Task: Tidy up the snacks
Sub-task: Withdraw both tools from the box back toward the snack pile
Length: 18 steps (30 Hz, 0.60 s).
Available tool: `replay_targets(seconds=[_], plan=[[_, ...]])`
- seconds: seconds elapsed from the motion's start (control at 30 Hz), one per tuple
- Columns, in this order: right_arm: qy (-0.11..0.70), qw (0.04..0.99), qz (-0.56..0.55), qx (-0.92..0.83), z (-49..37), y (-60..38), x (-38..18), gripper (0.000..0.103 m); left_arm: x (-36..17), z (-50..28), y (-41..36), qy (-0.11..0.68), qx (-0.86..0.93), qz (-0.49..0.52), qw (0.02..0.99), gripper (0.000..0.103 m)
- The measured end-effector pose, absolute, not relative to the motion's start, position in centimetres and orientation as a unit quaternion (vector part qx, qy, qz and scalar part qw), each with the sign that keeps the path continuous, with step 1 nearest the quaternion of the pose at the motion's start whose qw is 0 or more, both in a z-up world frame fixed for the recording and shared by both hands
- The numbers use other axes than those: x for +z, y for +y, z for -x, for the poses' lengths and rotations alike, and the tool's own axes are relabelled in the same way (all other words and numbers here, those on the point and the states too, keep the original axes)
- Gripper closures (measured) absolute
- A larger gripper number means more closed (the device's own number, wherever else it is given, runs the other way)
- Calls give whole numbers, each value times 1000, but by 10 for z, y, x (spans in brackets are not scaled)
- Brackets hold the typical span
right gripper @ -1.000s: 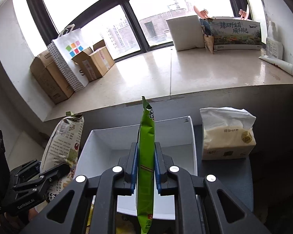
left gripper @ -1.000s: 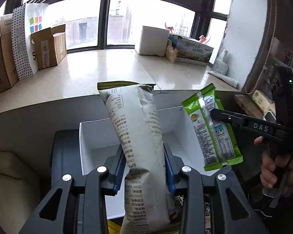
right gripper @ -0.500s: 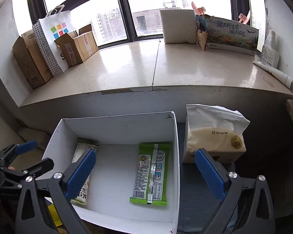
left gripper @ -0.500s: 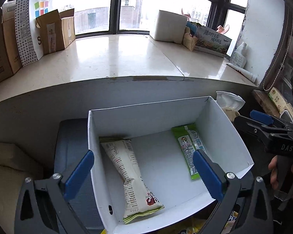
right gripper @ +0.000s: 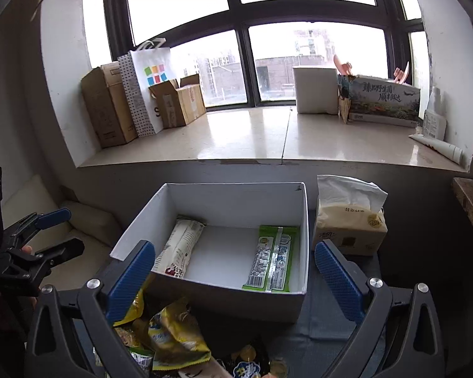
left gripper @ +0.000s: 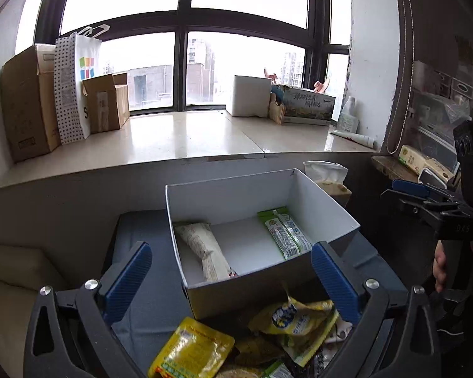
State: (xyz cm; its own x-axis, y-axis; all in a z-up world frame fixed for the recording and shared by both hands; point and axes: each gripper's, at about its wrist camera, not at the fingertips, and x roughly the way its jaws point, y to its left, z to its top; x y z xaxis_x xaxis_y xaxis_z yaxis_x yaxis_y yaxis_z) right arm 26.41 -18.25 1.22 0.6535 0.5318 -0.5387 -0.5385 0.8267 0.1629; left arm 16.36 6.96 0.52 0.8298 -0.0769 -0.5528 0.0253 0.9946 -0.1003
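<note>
A white cardboard box (left gripper: 230, 195) (right gripper: 236, 200) stands on a blue-grey surface. Inside lie a beige snack bag (left gripper: 205, 249) (right gripper: 179, 249) on the left and a green snack packet (left gripper: 283, 233) (right gripper: 272, 258) on the right. Several yellow and green snack packets (left gripper: 283, 324) (right gripper: 170, 334) are piled in front of the box. My left gripper (left gripper: 233, 280) is open and empty, pulled back above the pile. My right gripper (right gripper: 233, 280) is open and empty, in front of the box. Each gripper also shows in the other's view, the right one (left gripper: 425, 198) and the left one (right gripper: 47, 233).
A tissue pack (right gripper: 350, 223) (left gripper: 328, 176) stands right of the box. A windowsill (left gripper: 179, 138) behind holds cardboard boxes (left gripper: 25, 107), a paper bag (left gripper: 75, 85), a white box (left gripper: 249, 97) and a printed carton (left gripper: 306, 105). A cream cushion (left gripper: 9, 283) lies at the left.
Both grippers opened and let go of their snacks: the beige bag and the green packet now lie in the box. Both grippers have since pulled back, bringing the snack pile into view.
</note>
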Motion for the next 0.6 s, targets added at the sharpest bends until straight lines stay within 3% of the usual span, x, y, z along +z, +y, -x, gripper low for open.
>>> replay_targets(seconds=[0.37, 0.6], plan=[[292, 899, 83, 317, -125, -178, -32, 0, -12, -35, 59, 301, 7, 68, 951, 0], [320, 883, 96, 328, -114, -153, -65, 0, -40, -3, 63, 322, 20, 100, 941, 0]])
